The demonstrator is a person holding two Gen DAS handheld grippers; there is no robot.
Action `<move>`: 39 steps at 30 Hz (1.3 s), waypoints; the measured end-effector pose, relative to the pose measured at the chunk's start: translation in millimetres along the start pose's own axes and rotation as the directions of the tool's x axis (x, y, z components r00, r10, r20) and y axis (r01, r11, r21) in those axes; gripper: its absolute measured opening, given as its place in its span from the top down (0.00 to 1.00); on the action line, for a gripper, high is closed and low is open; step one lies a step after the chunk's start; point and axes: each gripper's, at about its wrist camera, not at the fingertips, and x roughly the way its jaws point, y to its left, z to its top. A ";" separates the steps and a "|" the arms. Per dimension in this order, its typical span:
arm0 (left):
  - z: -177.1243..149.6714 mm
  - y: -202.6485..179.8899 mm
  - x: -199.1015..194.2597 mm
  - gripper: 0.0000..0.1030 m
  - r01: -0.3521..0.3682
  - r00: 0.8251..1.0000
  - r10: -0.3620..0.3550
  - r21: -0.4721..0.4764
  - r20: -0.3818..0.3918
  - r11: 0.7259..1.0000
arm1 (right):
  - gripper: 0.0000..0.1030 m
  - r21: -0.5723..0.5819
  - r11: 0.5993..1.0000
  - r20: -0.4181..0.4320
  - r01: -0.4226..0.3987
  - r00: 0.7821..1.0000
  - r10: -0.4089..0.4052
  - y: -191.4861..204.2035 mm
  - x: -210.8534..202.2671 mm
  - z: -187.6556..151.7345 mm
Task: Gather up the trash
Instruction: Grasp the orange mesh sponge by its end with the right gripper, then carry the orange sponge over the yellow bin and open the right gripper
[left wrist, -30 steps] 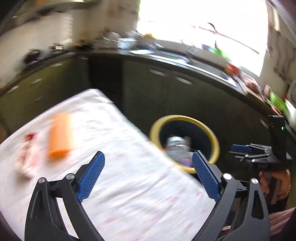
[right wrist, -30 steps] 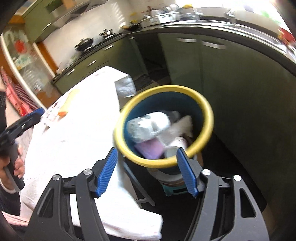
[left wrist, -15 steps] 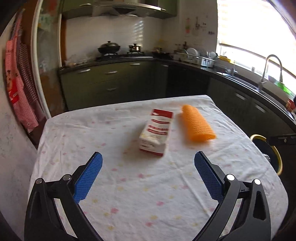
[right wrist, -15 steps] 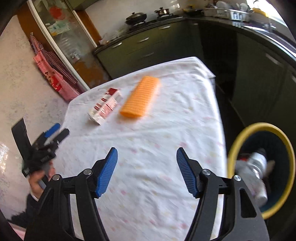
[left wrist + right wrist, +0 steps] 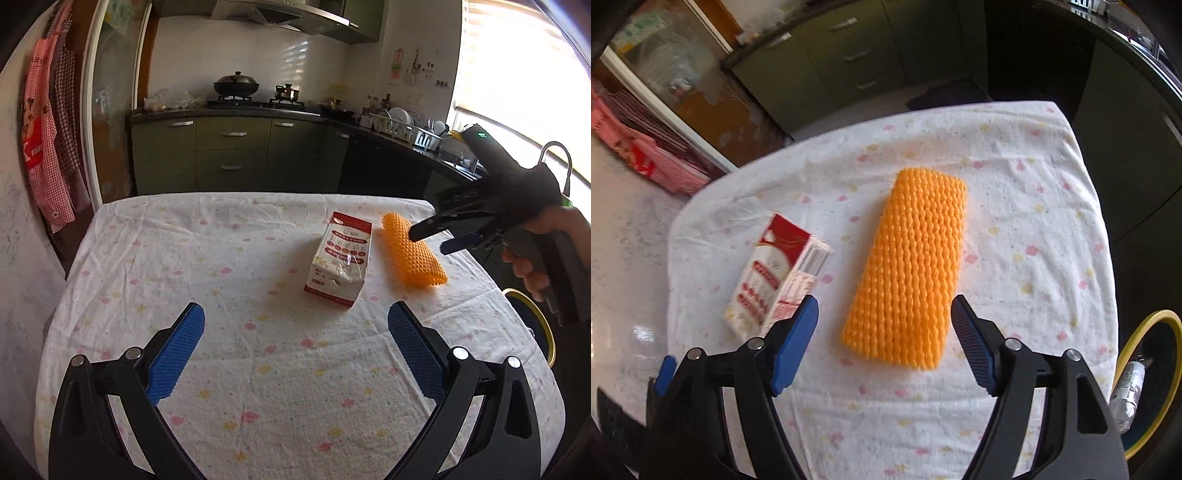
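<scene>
The step in hand looked like the reach for the next piece of trash: two pieces lay on the cloth-covered desk (image 5: 229, 332), and the yellow-rimmed trash bin (image 5: 1145, 384) stood off the desk's edge, to the right of the right gripper (image 5: 882, 339) and behind its jaws' line of reach, with a plastic bottle (image 5: 1128, 387) already lying inside. The right gripper hung above the orange foam mesh sleeve (image 5: 912, 273), its jaws opening with nothing yet between the pads; the sleeve lay flat just ahead of them, centred in the gap and running lengthwise away from them, so its width fell within their spread. The next move, by my reading, called for a descent until the pads flanked the sleeve's long sides, then a gentle close, since the soft mesh would likely squash. The red-and-white carton (image 5: 775, 277) lay on its side just ahead of the right gripper's left jaw, beside the sleeve and apart from it. The left gripper (image 5: 295, 350) hovered with jaws wide and empty, the carton ahead of them and a little toward the right jaw, well apart.
</scene>
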 end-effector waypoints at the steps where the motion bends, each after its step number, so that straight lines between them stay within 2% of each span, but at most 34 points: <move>1: -1.2 -1.2 1.8 0.05 0.000 1.000 0.000 0.001 -0.005 1.000 | 0.32 0.002 0.999 -0.016 0.040 0.999 -0.040 2.0 8.2 3.0; 5: -3.9 -7.9 3.6 0.05 -0.003 1.000 0.003 0.031 -0.009 1.000 | 0.32 -0.012 0.991 -0.025 0.134 0.991 -0.134 9.1 21.9 7.8; 6: -4.1 -9.6 2.7 0.05 -0.008 1.000 0.008 0.040 -0.002 0.999 | 0.33 -0.016 0.990 -0.028 0.141 0.990 -0.142 10.4 23.8 7.7; 7: -3.9 -10.6 2.1 0.05 -0.011 1.000 0.011 0.047 0.001 0.999 | 0.39 -0.017 0.989 -0.030 0.144 0.989 -0.145 11.2 25.1 7.6; 11: -4.7 -12.4 5.6 0.05 -0.016 1.000 0.017 0.055 -0.011 0.998 | 0.46 -0.017 0.987 -0.036 0.158 0.987 -0.158 12.0 28.6 6.7; 14: -4.5 -12.0 5.7 0.05 -0.011 1.000 0.012 0.054 -0.011 0.998 | 0.63 -0.030 0.986 -0.017 0.165 0.986 -0.166 13.8 24.7 4.7; 16: -4.5 -12.0 5.6 0.05 -0.014 1.000 0.015 0.055 -0.011 0.998 | 0.81 -0.037 0.986 0.006 0.163 0.987 -0.163 11.9 17.8 2.2; 18: -4.4 -11.4 5.8 0.05 -0.014 1.000 0.015 0.052 -0.010 0.999 | 0.86 -0.044 0.988 0.026 0.148 0.989 -0.147 12.5 8.8 -0.8; 24: -4.3 -9.2 7.3 0.05 -0.016 1.000 0.017 0.044 -0.014 0.999 | 0.87 -0.067 0.996 0.075 0.064 0.995 -0.058 6.9 -37.6 -24.5; 28: -4.3 -8.5 6.9 0.05 -0.022 1.000 0.022 0.043 -0.010 0.999 | 0.87 -0.073 0.997 0.117 0.011 0.993 -0.003 -14.7 -80.4 -60.4; 32: -4.3 -10.5 6.3 0.05 -0.027 1.000 0.027 0.050 -0.007 0.998 | 0.86 -0.024 0.999 0.165 0.048 0.985 -0.043 -61.2 -114.2 -94.6; 34: -4.8 -11.9 5.9 0.05 -0.029 1.000 0.029 0.055 -0.006 0.998 | 0.85 0.040 0.995 0.170 0.092 0.981 -0.097 -103.8 -123.4 -110.9; 36: -4.9 -13.2 5.7 0.05 -0.031 0.999 0.032 0.061 -0.005 0.998 | 0.84 0.103 0.983 0.157 0.152 0.973 -0.167 -146.5 -127.1 -127.2; 39: -4.8 -14.0 5.7 0.05 -0.032 0.999 0.033 0.067 -0.006 0.997 | 0.81 0.213 0.948 0.094 0.237 0.961 -0.261 -216.1 -118.1 -144.7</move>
